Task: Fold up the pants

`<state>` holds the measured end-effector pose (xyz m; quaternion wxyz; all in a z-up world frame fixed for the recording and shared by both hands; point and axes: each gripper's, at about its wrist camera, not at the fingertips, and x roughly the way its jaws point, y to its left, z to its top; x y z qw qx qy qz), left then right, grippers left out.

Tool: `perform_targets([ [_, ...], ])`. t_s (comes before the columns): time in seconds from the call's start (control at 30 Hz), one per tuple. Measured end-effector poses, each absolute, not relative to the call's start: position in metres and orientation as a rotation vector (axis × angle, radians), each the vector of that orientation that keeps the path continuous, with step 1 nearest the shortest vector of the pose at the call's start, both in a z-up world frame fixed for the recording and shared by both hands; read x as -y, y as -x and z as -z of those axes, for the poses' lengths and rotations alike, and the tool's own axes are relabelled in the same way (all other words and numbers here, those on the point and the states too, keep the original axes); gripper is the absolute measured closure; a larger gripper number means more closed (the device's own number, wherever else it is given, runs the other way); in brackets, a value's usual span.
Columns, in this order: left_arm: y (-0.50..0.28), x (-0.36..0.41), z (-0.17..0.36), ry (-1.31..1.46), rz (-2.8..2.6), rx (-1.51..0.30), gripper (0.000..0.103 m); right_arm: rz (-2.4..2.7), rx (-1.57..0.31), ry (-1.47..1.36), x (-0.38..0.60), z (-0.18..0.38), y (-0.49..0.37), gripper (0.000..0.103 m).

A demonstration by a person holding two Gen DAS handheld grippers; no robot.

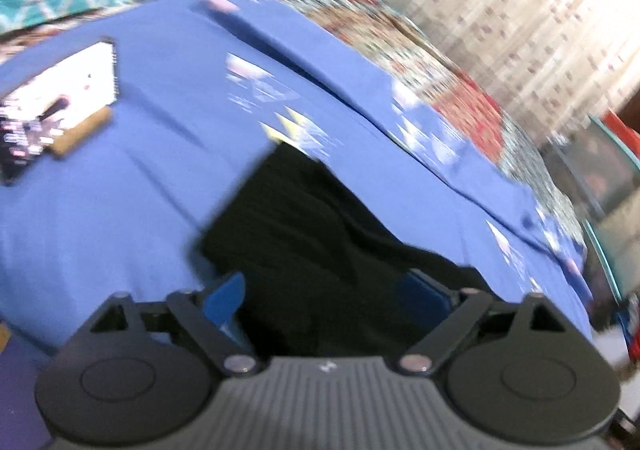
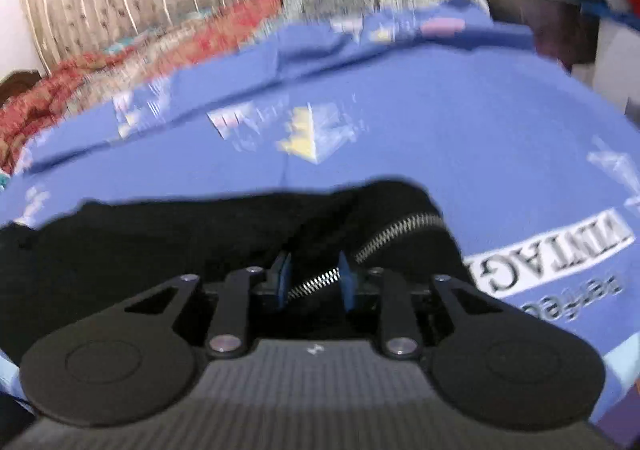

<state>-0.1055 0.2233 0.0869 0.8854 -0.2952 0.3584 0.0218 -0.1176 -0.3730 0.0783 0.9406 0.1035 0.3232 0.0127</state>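
Two views. Left wrist: left gripper spread wide, nothing pinched, above black pants lying on blue bedsheet. Right wrist: right gripper narrowed around metal zipper; whether pinched, cannot tell. Soft, light, floppy cloth; best gripped at hems or waistband.

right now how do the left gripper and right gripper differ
The left gripper stands wide open above the black pants, gripping nothing; the right gripper is much narrower. A silver zipper runs between the right gripper's blue pads; only plain black cloth shows by the left gripper. Both hover over the pants on the blue sheet.
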Motion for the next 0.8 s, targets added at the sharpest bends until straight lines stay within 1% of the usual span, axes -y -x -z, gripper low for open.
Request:
perform_targets([
  [0.13,0.111,-0.253,-0.077,0.687,-0.108,-0.736,0.005,-0.082,-0.587,-0.263,0.358,-0.1,0.13,0.073],
  [0.27,0.105,-0.268,-0.054,0.812,-0.094,-0.747,0.001,-0.214,-0.617,-0.31,0.319,-0.098,0.109,0.073],
  [0.33,0.099,-0.269,-0.042,0.849,-0.074,-0.763,0.001,-0.287,-0.669,-0.344,0.291,-0.089,0.087,0.073],
  [0.47,0.086,-0.265,-0.02,0.908,-0.015,-0.792,0.0,-0.463,-0.829,-0.395,0.211,-0.062,0.054,0.073],
  [0.5,0.081,-0.263,-0.015,0.915,-0.002,-0.795,0.0,-0.505,-0.861,-0.397,0.191,-0.056,0.046,0.074],
  [0.6,0.066,-0.259,-0.008,0.902,0.013,-0.798,0.0,-0.613,-0.956,-0.408,0.127,-0.046,0.016,0.078],
  [0.7,0.057,-0.256,-0.004,0.875,0.003,-0.78,0.0,-0.69,-1.035,-0.47,0.079,-0.041,-0.013,0.078],
  [0.73,0.056,-0.255,-0.004,0.865,-0.001,-0.773,0.003,-0.711,-1.067,-0.502,0.068,-0.043,-0.017,0.078],
  [0.77,0.054,-0.252,-0.004,0.842,-0.007,-0.767,0.008,-0.726,-1.11,-0.546,0.053,-0.037,-0.028,0.078],
  [0.8,0.052,-0.248,-0.006,0.804,-0.008,-0.764,0.041,-0.726,-1.143,-0.573,0.043,-0.034,-0.034,0.078],
])
